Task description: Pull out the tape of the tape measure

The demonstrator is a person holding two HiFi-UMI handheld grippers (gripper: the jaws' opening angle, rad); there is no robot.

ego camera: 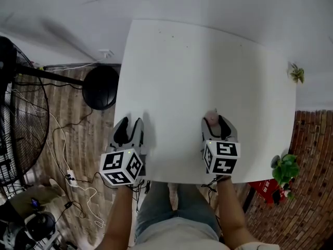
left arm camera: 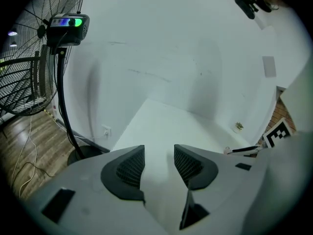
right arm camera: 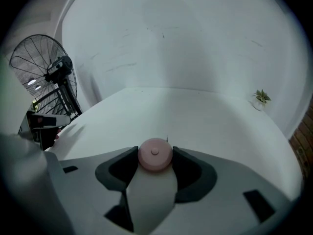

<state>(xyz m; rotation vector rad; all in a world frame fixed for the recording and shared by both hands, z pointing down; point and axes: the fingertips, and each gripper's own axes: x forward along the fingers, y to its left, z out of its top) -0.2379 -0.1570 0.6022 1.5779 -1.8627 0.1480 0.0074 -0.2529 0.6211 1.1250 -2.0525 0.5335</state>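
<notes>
The two grippers are held side by side over the near edge of the white table (ego camera: 208, 61), and both point to the far side. Their marker cubes are toward the person. A bare forearm comes up from the near side behind each one, and the two forearms spread a little apart toward the grippers.

The left gripper (ego camera: 129, 122) is at the near left corner of the table. In the left gripper view its jaws stand a moderate gap apart. Between them there is only the table top, so this gripper (left arm camera: 159, 163) holds nothing.

The right gripper (ego camera: 216, 121) is right of the middle of the near edge, well apart from the left one. Its jaws are closed on the tape measure (right arm camera: 155, 154), a small round pink case with a button in the centre of its face. The case sits at the tips of the jaws, one jaw against each side. In the head view it shows as a pink spot (ego camera: 210, 116) at the front of this gripper, over the table.

On the floor at the left stands a black fan (ego camera: 21, 113).
</notes>
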